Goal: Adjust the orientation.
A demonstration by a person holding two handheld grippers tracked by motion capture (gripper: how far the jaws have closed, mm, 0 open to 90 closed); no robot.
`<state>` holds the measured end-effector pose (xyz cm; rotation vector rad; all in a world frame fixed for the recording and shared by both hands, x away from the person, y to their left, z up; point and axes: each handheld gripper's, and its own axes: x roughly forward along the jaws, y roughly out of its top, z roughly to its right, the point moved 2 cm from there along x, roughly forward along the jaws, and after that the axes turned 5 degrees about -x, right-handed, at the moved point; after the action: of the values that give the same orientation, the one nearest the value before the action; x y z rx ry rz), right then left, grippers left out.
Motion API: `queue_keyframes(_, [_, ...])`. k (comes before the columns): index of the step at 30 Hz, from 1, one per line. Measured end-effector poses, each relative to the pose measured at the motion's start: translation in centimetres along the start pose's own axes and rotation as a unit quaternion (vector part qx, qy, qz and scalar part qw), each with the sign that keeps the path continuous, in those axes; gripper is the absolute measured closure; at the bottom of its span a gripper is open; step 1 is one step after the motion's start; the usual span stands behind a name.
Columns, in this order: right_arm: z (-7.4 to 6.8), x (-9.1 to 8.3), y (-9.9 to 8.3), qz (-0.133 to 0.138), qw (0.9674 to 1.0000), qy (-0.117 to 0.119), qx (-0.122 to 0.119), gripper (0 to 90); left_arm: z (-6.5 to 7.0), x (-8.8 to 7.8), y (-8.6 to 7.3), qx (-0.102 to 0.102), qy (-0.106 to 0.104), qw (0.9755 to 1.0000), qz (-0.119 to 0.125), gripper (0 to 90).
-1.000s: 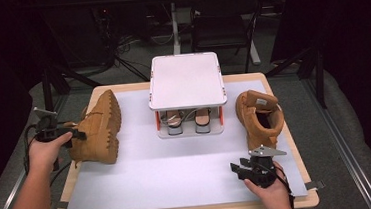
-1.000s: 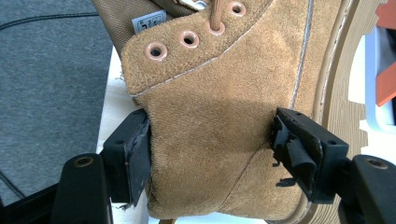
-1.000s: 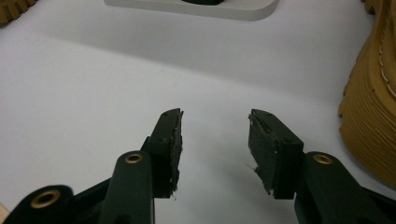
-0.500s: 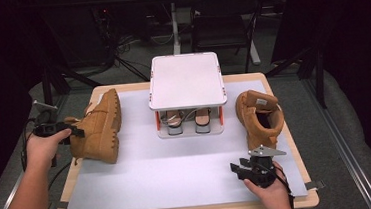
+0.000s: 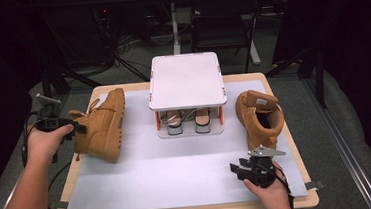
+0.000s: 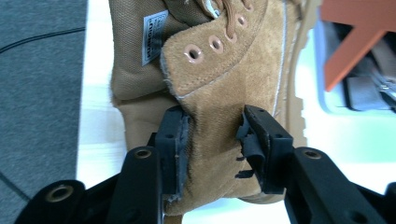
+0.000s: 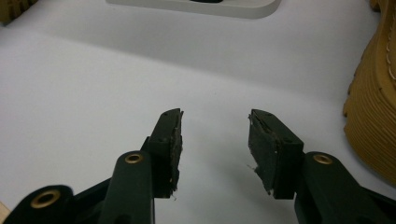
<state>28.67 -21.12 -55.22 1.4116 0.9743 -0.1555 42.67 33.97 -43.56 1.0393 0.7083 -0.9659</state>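
Observation:
A tan suede boot [image 5: 102, 126] lies tipped at the left of the white mat, toe pointing away. My left gripper [image 5: 77, 128] holds it by the back of the ankle. In the left gripper view the jaws have just been closing, and both pads [image 6: 175, 140] press the boot's suede [image 6: 224, 93]. A second tan boot [image 5: 260, 116] stands upright at the right. My right gripper [image 5: 236, 169] hovers low over the mat in front of that boot. It is open, with nothing between its fingers [image 7: 215, 116], and the boot's ribbed sole [image 7: 373, 107] is at its right.
A white-topped shoe rack [image 5: 185, 79] with orange posts stands at the back middle of the table, a pair of shoes [image 5: 175, 121] on its lower shelf. The white mat [image 5: 179, 175] covers the wooden tabletop [image 5: 73, 166]. Dark chairs and cables lie beyond.
The left gripper's jaws have closed onto the back of the left boot, and the hand has risen slightly with it. The right hand and right boot have not moved.

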Motion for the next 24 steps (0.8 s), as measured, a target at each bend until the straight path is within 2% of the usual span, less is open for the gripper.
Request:
queue_keyframes(4, [0.0, 0.0, 0.0, 0.000, 1.0000, 0.000, 0.001, 54.6, 1.1, 0.1, 0.2, 0.006, -0.016, 0.9998, -0.003, 63.6])
queue_keyframes(7, [0.0, 0.0, 0.0, 0.001, 1.0000, -0.001, 0.003, 54.6, 1.9, 0.4, 0.4, 0.006, -0.039, 0.9991, -0.012, 64.5])
queue_keyframes(8, [0.0, 0.0, 0.0, 0.002, 1.0000, -0.001, 0.004, 54.6, 2.4, 0.6, 0.4, 0.003, -0.053, 0.9985, -0.016, 65.2])
queue_keyframes(10, [0.0, -0.1, 0.0, 0.001, 1.0000, 0.000, 0.002, 54.6, 3.0, 0.8, 0.5, 0.007, -0.061, 0.9979, -0.021, 68.2])
queue_keyframes(15, [0.1, -0.1, 0.0, 0.002, 1.0000, 0.001, 0.003, 54.6, 4.8, 1.2, 0.6, 0.017, -0.066, 0.9973, -0.026, 77.1])
queue_keyframes(19, [0.1, 0.0, -0.1, 0.003, 1.0000, 0.000, 0.005, 54.6, 5.6, 1.3, 0.6, 0.028, -0.055, 0.9976, -0.031, 79.8])
queue_keyframes(24, [0.3, -0.1, -0.1, 0.001, 1.0000, 0.001, 0.005, 54.6, 6.2, 1.2, 0.5, 0.026, -0.042, 0.9980, -0.039, 81.0])
